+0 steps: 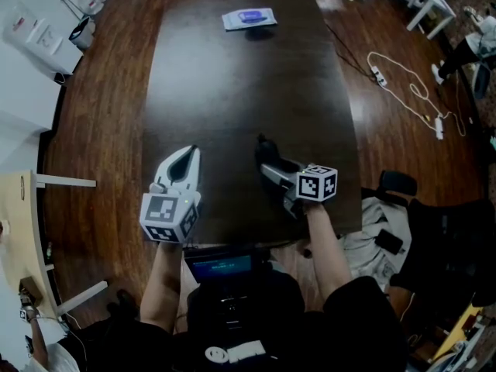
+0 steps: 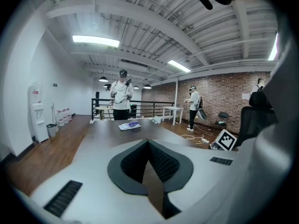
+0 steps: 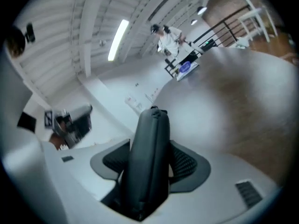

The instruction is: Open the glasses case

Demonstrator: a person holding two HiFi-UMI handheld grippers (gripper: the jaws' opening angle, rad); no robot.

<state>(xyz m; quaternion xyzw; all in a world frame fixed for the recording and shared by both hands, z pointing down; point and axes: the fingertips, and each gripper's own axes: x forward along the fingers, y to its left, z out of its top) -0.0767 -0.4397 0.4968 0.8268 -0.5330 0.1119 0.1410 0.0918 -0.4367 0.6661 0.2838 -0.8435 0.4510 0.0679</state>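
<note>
Jaws of the right gripper (image 1: 271, 165) clamp the dark oblong glasses case (image 3: 150, 139) lengthwise, with the closed, empty left gripper (image 1: 184, 161) near its left.

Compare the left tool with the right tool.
The left tool is shut on nothing; the right tool clamps the dark glasses case. The left tool points straight up the table; the right tool angles inward. Both are over the table's near end.

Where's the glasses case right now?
In the head view the case is over the near part of the table, right of centre, held in the jaws of the right gripper; the left gripper is to its left.
</note>
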